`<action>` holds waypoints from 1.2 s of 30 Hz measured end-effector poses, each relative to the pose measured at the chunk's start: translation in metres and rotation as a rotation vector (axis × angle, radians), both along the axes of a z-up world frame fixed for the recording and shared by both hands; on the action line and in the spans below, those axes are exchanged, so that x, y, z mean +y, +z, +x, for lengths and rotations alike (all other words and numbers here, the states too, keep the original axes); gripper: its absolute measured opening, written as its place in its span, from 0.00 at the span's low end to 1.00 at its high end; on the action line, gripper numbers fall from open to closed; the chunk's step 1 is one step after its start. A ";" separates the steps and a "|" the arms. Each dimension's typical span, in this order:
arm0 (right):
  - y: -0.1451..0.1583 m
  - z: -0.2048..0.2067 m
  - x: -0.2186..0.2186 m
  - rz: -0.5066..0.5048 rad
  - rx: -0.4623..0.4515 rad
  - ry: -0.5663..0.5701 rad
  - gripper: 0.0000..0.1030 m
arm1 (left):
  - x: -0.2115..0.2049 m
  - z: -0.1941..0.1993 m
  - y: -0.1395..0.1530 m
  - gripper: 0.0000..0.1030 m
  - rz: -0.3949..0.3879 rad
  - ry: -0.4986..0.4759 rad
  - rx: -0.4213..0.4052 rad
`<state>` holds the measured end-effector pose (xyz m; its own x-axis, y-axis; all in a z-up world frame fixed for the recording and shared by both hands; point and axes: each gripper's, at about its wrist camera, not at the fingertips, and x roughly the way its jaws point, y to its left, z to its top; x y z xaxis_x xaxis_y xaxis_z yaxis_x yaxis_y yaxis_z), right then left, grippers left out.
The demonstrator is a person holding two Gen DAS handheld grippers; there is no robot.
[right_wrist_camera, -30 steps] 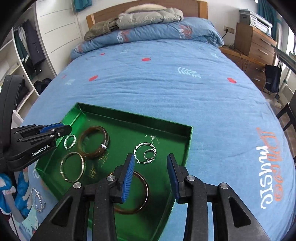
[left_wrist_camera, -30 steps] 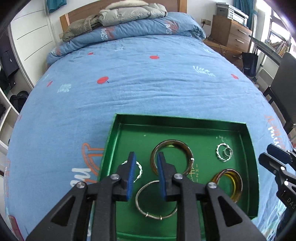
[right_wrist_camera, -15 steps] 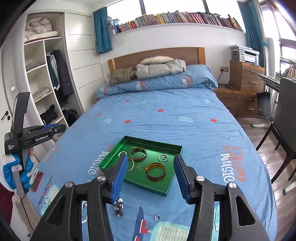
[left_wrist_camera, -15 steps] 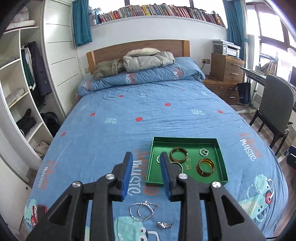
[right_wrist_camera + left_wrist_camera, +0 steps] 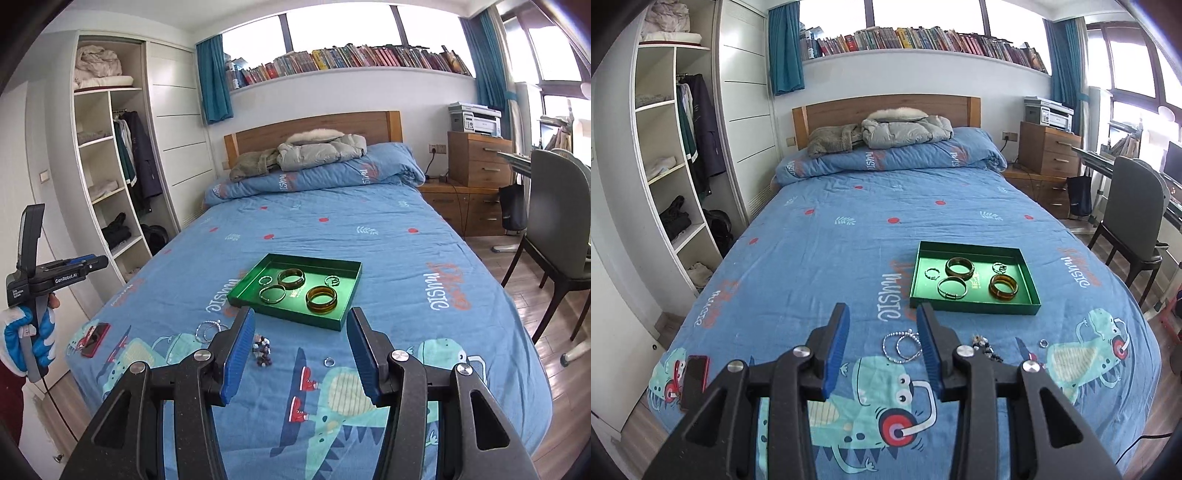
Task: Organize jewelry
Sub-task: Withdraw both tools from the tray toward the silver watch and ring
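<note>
A green tray (image 5: 975,308) (image 5: 284,314) lies on the blue bed and holds a dark bangle (image 5: 959,266), a silver bangle (image 5: 952,288), an amber bangle (image 5: 1003,287) (image 5: 321,298) and small rings. On the quilt in front of it lie silver bead bracelets (image 5: 901,343) (image 5: 210,329), a dark bead bracelet (image 5: 984,345) (image 5: 262,350) and a small ring (image 5: 1043,344) (image 5: 328,361). My left gripper (image 5: 881,310) hangs well back from the tray, its jaws opening with nothing between them. My right gripper (image 5: 301,314) is open and empty, above the loose pieces.
A red phone (image 5: 694,376) (image 5: 96,334) lies at the bed's near left corner. A gloved hand (image 5: 26,332) holds the left gripper at the far left. Open wardrobe shelves (image 5: 668,173) stand on the left, a chair (image 5: 1134,214) and drawer chest (image 5: 476,162) on the right.
Both grippers have pulled back and up from just over the tray to the foot of the bed. Both pairs of jaws stand wider than before.
</note>
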<state>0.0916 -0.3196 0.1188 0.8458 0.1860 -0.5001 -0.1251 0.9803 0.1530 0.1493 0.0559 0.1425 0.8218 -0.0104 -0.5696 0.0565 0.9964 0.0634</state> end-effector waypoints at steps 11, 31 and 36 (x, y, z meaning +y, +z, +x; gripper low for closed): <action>-0.031 -0.035 0.001 0.020 0.022 -0.018 0.50 | 0.013 -0.047 -0.059 0.37 -0.066 0.035 0.030; -0.075 -0.006 0.000 -0.016 0.080 -0.020 0.50 | -0.017 -0.022 -0.083 0.37 -0.051 -0.011 0.048; -0.091 0.010 0.002 -0.011 0.111 -0.013 0.50 | -0.019 -0.006 -0.105 0.39 -0.062 -0.017 0.109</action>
